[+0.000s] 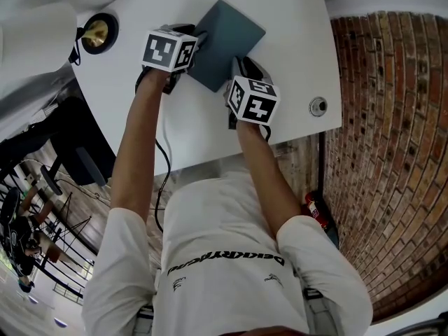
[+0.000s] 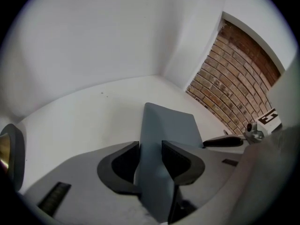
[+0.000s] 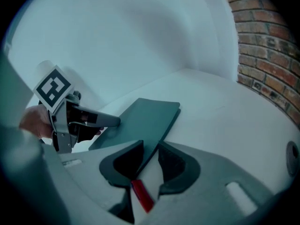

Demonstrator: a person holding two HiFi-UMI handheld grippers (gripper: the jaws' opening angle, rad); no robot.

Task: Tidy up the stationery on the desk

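- A dark teal notebook (image 1: 227,40) lies flat on the white tabletop (image 1: 294,33). It is turned cornerwise to the person and sits between the two grippers.
- The left gripper (image 2: 151,146) is at the notebook's left corner. Its jaws are spread wide astride that corner, and the cover fills the gap between them.
- The right gripper (image 3: 150,146) is at the notebook's near corner. Its jaws are parted and the notebook's edge runs up between them. One jaw sits over the cover, and a sliver of bare tabletop shows between the edge and the other jaw.
- A red strip (image 3: 142,196) shows low in that gap; what it is cannot be told.
- A brass-coloured round fitting (image 1: 98,33) sits at the tabletop's far left, well apart from the notebook.
- A small silver round fitting (image 1: 318,106) sits near the right edge.
- A brick floor (image 1: 392,117) lies beyond that edge.
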